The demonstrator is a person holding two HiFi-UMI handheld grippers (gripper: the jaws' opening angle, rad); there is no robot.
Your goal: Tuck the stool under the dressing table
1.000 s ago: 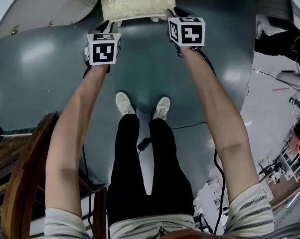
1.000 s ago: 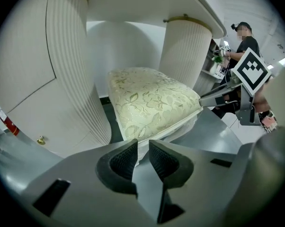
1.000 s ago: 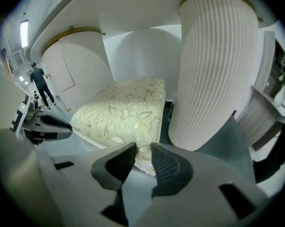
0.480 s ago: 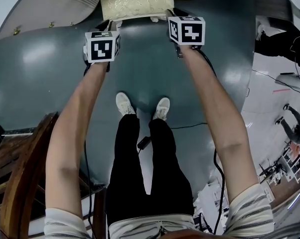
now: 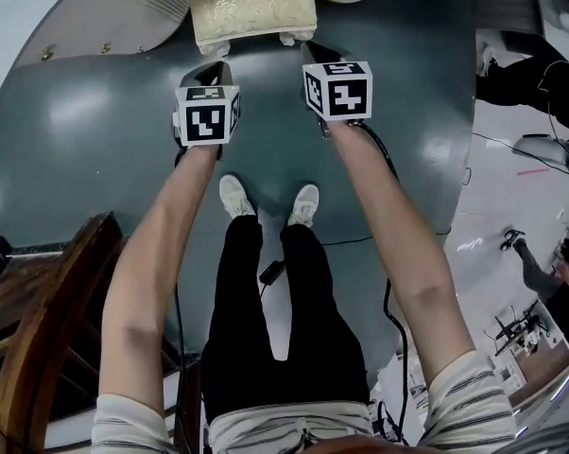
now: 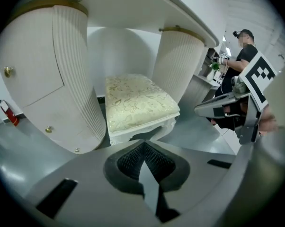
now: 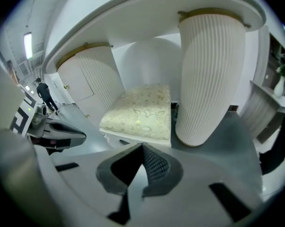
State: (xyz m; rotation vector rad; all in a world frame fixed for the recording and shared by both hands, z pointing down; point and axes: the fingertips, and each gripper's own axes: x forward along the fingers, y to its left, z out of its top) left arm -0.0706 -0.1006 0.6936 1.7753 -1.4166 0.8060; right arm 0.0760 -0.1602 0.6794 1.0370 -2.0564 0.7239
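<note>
The stool [image 5: 251, 8], with a cream gold-patterned cushion and white legs, stands between the two ribbed white pedestals of the dressing table [image 5: 124, 17], mostly under its top. The left gripper view shows the stool [image 6: 138, 103] straight ahead, as does the right gripper view, where the cushion [image 7: 140, 110] lies beside the right pedestal [image 7: 211, 70]. My left gripper [image 5: 214, 69] and right gripper [image 5: 313, 53] hover a short way in front of the stool, apart from it. Both are shut, with nothing between the jaws [image 6: 143, 148] [image 7: 142, 150].
A dark wooden chair [image 5: 39, 348] stands at my lower left. A black cable [image 5: 360, 239] trails over the grey-green floor near my feet. Other people and equipment are off to the right [image 5: 540, 272]. A red fire extinguisher [image 6: 7, 113] stands by the left pedestal.
Both grippers have drawn back from the stool's front corners, which they were touching before. The stool now sits slightly deeper under the table.
</note>
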